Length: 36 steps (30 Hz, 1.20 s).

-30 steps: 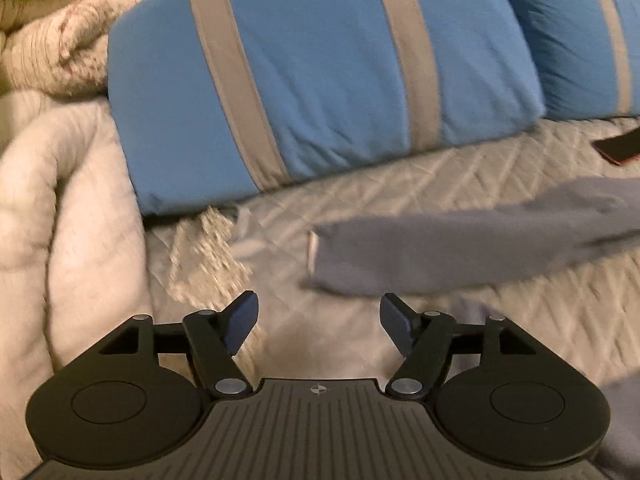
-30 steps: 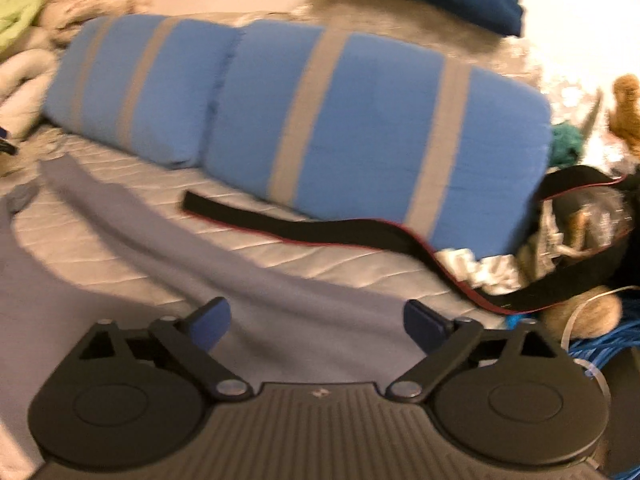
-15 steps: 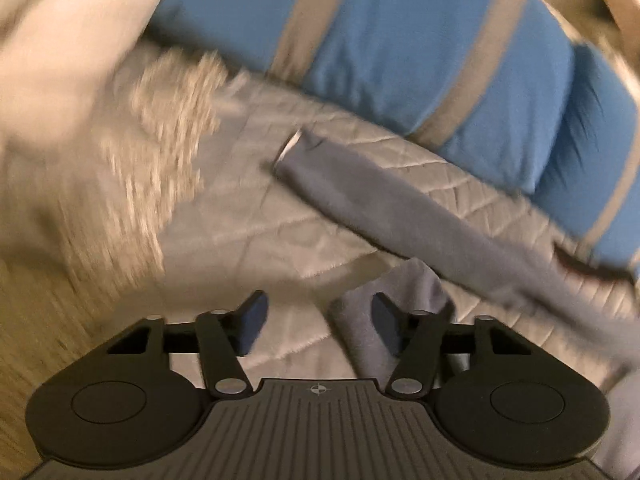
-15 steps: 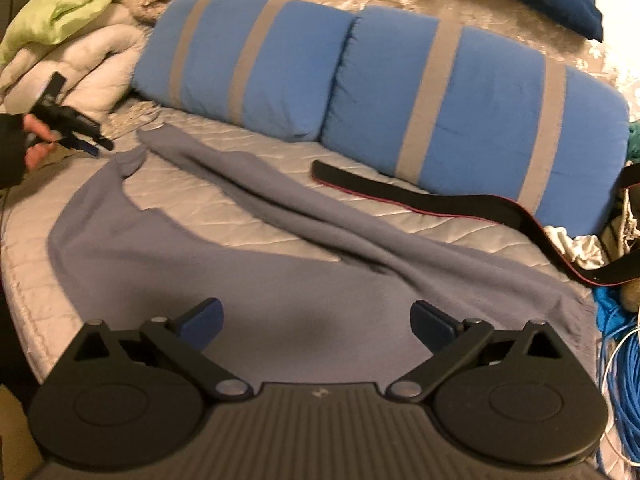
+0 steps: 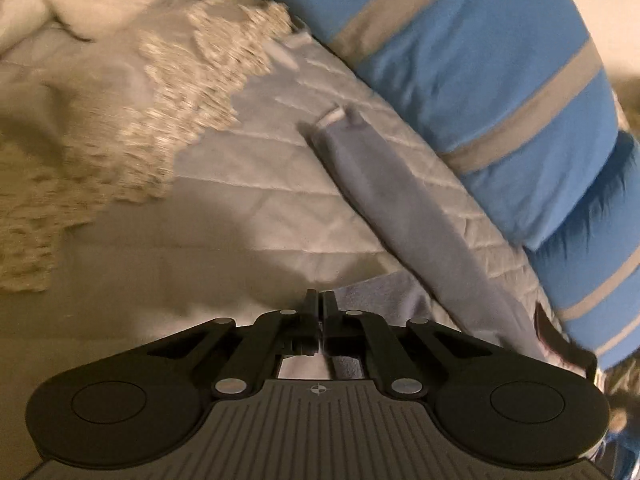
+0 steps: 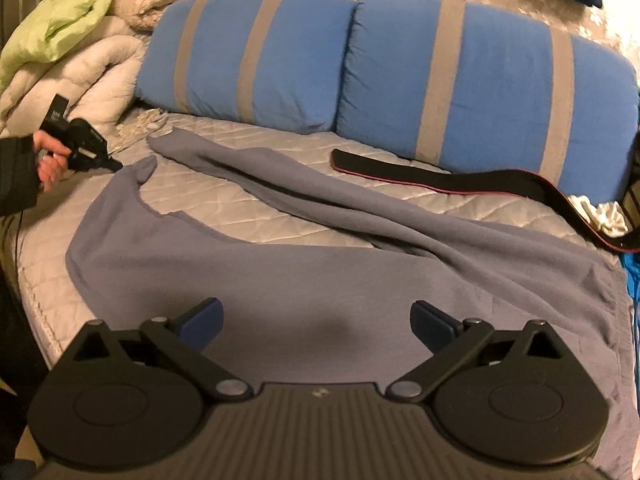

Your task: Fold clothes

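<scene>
A grey-blue long-sleeved garment lies spread over the quilted bed cover. One sleeve stretches along the foot of the pillows. My left gripper is shut, its jaws pressed together at the garment's raised corner. In the right wrist view the left gripper, held by a person's hand, has its tip at that corner. My right gripper hovers open over the garment's wide body, with nothing between its blue pads.
Two blue pillows with grey stripes line the back of the bed. A black belt lies in front of them. Piled white blankets and a green cloth sit at the left. A lace-edged throw lies beyond the left gripper.
My left gripper rolled, came down to the garment's corner, and its jaws went from wide open to shut. My right gripper swung left, bringing the whole garment into view, and stayed open.
</scene>
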{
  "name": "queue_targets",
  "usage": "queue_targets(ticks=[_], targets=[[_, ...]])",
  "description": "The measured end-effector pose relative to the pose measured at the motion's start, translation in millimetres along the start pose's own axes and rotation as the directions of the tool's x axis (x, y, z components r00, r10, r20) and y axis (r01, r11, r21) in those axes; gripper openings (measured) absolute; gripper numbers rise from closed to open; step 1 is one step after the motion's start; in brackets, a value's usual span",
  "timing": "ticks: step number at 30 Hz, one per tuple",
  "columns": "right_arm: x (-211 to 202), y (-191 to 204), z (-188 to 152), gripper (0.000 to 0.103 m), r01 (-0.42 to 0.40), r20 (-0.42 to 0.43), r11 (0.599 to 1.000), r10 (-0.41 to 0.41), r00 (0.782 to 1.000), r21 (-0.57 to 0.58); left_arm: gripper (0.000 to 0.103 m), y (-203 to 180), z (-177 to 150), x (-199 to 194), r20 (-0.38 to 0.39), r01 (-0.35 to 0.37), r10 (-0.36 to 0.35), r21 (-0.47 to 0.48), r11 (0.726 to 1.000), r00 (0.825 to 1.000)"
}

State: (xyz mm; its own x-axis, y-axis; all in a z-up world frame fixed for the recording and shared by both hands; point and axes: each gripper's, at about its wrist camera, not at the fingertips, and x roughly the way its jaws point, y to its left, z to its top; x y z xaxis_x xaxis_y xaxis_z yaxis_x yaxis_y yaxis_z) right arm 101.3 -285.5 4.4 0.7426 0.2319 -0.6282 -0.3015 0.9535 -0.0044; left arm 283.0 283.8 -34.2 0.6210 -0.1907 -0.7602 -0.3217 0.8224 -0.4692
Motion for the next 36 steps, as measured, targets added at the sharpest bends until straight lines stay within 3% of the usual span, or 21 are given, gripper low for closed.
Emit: queue_targets(ticks=[11,18,25,27,30,32,33,35,36], targets=[[-7,2,-3,0.103,-0.016,0.009,1.000,0.016,1.000,0.025,0.001,11,-4,-84,0.120,-0.177,0.167,0.078,0.981,0.979],[-11,13,-9,0.103,-0.032,0.001,0.999,0.032,0.999,-0.013,0.001,29,-13,-112,0.105,-0.262,0.256,0.043,0.964,0.961],[-13,20,-11,0.103,-0.030,-0.014,0.999,0.030,0.999,-0.031,0.002,39,-28,-110,0.049,-0.348,0.345,0.127,0.929,0.937],[-13,22,-11,0.103,-0.021,-0.021,0.999,0.020,1.000,-0.038,0.002,42,-31,-106,0.030,-0.374,0.373,0.142,0.917,0.927],[-14,21,-13,0.103,-0.010,-0.029,0.999,0.009,1.000,-0.046,0.002,46,-30,-107,0.056,-0.458,0.455,0.156,0.875,0.889],[-15,21,-14,0.103,-0.008,-0.033,0.999,0.007,0.999,-0.044,0.002,47,-27,-111,0.085,-0.486,0.479,0.159,0.859,0.874],[-15,20,-15,0.103,-0.009,-0.036,0.999,0.007,0.999,-0.042,0.003,46,-24,-113,0.098,-0.478,0.468,0.162,0.863,0.878],[-14,20,-16,0.103,-0.010,-0.045,0.999,0.008,0.999,-0.039,0.006,42,-19,-115,0.109,-0.404,0.390,0.187,0.895,0.914],[-13,20,-16,0.103,-0.008,-0.050,0.999,0.006,0.999,-0.040,0.016,39,-16,-114,0.107,-0.351,0.336,0.208,0.913,0.936]])
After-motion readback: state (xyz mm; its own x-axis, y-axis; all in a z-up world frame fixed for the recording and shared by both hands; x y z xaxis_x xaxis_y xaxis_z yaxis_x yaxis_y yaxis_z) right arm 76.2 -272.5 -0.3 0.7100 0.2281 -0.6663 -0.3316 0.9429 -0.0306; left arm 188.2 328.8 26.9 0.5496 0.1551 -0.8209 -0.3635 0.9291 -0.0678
